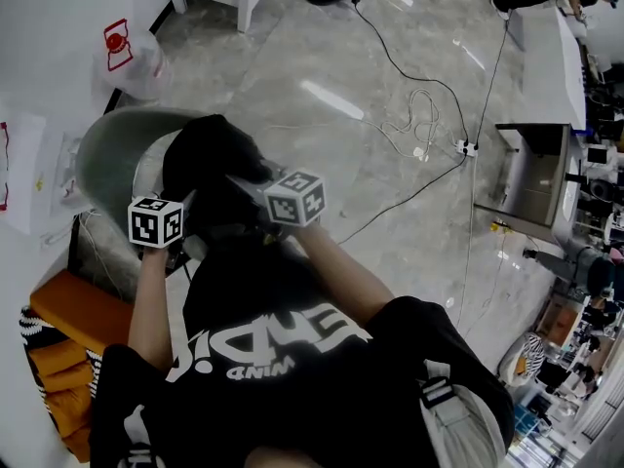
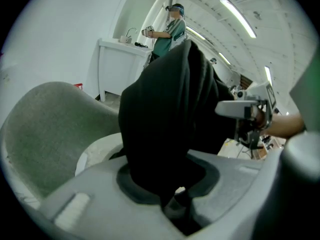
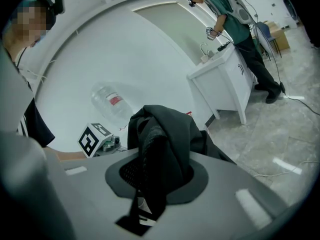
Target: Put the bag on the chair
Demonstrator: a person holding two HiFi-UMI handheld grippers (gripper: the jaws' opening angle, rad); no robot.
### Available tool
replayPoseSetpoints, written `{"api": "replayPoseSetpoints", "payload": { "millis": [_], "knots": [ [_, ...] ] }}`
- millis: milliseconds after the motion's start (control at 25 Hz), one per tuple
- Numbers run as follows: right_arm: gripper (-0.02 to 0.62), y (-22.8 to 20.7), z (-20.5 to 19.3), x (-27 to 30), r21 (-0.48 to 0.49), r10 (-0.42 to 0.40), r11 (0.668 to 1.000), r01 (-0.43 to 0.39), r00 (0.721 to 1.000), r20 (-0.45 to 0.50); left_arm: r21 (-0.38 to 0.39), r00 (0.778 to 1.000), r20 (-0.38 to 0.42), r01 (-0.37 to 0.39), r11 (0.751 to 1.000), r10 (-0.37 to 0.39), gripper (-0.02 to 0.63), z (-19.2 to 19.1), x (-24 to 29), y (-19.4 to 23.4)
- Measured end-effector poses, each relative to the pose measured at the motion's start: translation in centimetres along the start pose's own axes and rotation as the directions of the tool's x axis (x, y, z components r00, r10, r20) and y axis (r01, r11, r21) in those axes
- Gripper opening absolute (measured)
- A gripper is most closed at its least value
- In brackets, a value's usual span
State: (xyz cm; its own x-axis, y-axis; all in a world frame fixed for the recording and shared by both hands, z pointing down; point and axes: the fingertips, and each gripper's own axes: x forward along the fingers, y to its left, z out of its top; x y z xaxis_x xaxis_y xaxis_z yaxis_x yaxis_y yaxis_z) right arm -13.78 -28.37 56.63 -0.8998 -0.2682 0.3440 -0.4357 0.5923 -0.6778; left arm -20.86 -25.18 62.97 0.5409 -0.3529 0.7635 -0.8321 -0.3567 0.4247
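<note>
A black fabric bag (image 1: 210,164) hangs bunched between both grippers, just over the seat of a grey-green shell chair (image 1: 112,144). My left gripper (image 1: 183,220) is shut on the bag's near left side, and my right gripper (image 1: 255,199) is shut on its right side. In the left gripper view the bag (image 2: 170,114) fills the middle, pinched in the left gripper (image 2: 170,186), with the chair's back (image 2: 45,129) to the left. In the right gripper view a fold of the bag (image 3: 162,134) and a strap run down into the right gripper (image 3: 152,179). Whether the bag touches the seat is hidden.
A clear water jug (image 1: 136,61) stands by the wall behind the chair. Cables and a power strip (image 1: 468,147) lie on the marble floor to the right. An orange box (image 1: 73,310) sits at near left. A person (image 3: 235,24) works at a white counter (image 3: 225,79).
</note>
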Motion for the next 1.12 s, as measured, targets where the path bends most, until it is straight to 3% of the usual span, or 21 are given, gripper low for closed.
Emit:
{"api": "replayPoseSetpoints", "payload": {
  "millis": [480,1120],
  "knots": [
    [0.083,-4.8,0.5,4.8,0.076,-0.062,0.995,0.065,0.997,-0.049,-0.043,0.999,-0.043,-0.018,0.999,0.017,0.091,1.0,3.4,5.4],
    [0.107,-13.1,-2.4,6.6,0.140,-0.202,0.967,0.211,0.976,-0.079,-0.045,0.992,-0.123,-0.029,0.999,0.023,0.109,0.0,9.2,7.6]
  ]
}}
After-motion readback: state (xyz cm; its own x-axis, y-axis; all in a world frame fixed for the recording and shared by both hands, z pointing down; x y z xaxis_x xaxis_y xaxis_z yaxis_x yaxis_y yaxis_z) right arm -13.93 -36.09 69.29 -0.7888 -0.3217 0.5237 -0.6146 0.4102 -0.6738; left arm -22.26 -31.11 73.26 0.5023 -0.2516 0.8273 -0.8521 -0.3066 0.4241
